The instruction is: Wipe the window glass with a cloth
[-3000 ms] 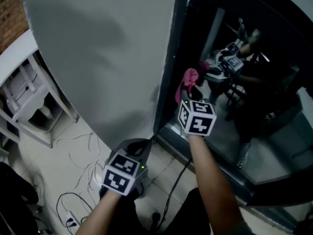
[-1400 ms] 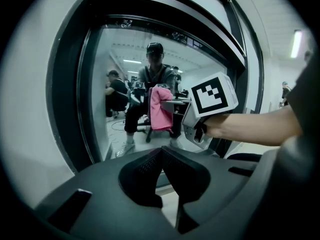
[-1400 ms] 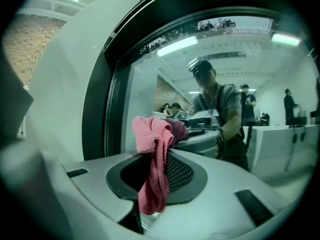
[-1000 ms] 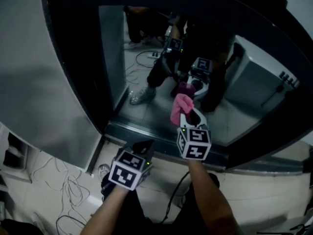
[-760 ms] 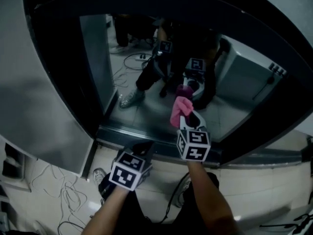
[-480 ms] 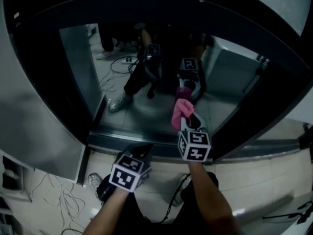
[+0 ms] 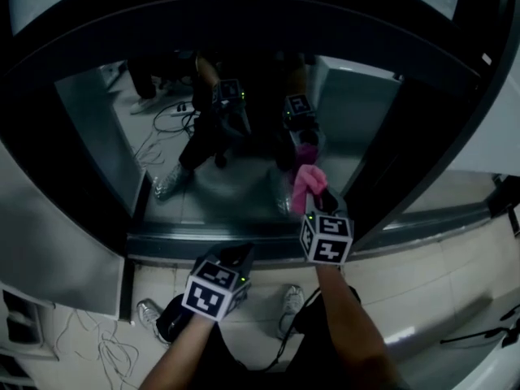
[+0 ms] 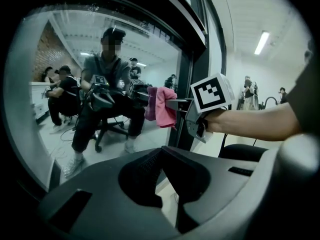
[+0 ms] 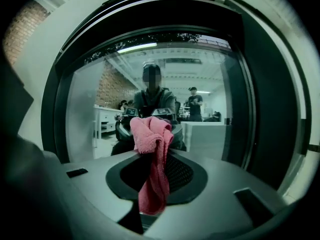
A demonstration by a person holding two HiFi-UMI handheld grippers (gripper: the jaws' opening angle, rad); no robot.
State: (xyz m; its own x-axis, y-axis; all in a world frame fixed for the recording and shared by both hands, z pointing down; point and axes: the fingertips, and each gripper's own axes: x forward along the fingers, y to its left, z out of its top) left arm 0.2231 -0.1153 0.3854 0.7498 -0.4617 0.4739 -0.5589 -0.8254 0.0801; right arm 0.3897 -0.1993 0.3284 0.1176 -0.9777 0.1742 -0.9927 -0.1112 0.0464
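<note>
The window glass (image 7: 106, 128) fills the upper half of the head view, inside a dark frame (image 7: 244, 23), and it reflects the person and both tools. The right gripper (image 7: 318, 202) is a little right of the centre of this view. Its jaws are closed on a pink cloth (image 7: 306, 182). In the right gripper view the cloth sits between the two jaws: a bunched part stands above the tips and a narrow tail hangs down into the gap. The bunched part points at the lower part of the glass, near the right side of the frame. In the left gripper view the cloth meets its own reflection, so it seems to touch the glass, but I cannot tell this for sure.

The left gripper (image 7: 237, 256) is at the lower centre of the head view, below the bottom rail (image 7: 187, 246) of the frame and left of the right gripper. In its own view the jaws are pressed together and nothing is between them. It is apart from the glass and from the cloth.

On the light floor (image 7: 422, 299), in the lower left corner of the head view, some thin cables (image 7: 89, 340) lie.
</note>
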